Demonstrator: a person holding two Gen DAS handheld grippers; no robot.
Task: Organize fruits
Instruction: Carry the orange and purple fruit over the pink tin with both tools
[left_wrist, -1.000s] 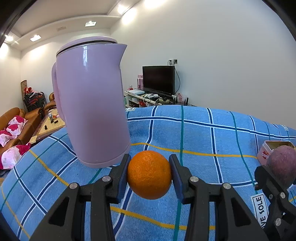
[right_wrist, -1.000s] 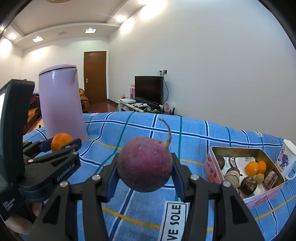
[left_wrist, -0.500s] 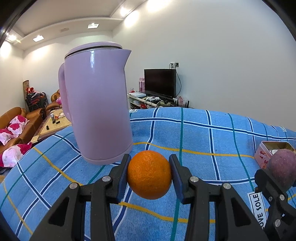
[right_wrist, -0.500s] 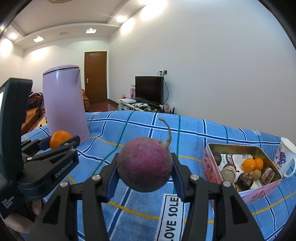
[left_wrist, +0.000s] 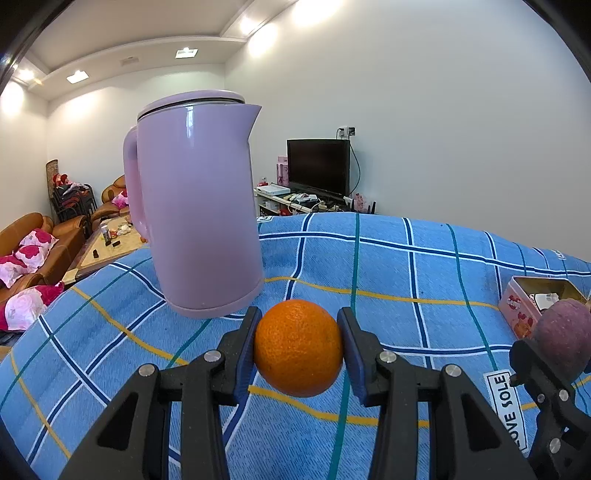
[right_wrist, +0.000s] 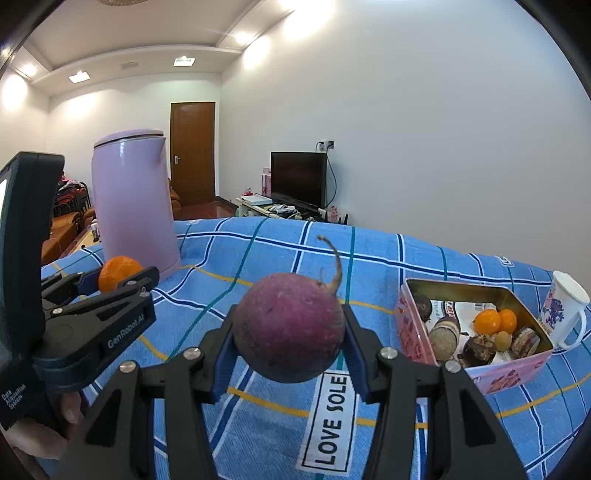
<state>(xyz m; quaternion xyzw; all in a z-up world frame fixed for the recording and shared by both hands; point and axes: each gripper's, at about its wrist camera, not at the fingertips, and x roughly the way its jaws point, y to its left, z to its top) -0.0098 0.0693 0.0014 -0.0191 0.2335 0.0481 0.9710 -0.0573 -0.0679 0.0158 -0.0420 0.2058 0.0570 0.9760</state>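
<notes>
Left tongs (left_wrist: 298, 345): I'm gripping an orange (left_wrist: 297, 347), hovering above the blue cloth (left_wrist: 406, 277).
Right tongs (right_wrist: 289, 341): I'm clamping a purple radish (right_wrist: 290, 326).
Kettle (left_wrist: 195, 206): at eleven o'clock of the orange.
Tin (right_wrist: 412, 330): at three o'clock of the radish, holding fruit.

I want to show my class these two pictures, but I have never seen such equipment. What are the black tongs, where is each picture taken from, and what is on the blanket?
A person holds two hand tools, each with two fingers and its own camera looking along them. The left gripper clamps an orange; the right gripper clamps a purple round root. On the blue checked cloth stand a lilac kettle, a pink tin of small fruits and snacks, and a mug.
</notes>
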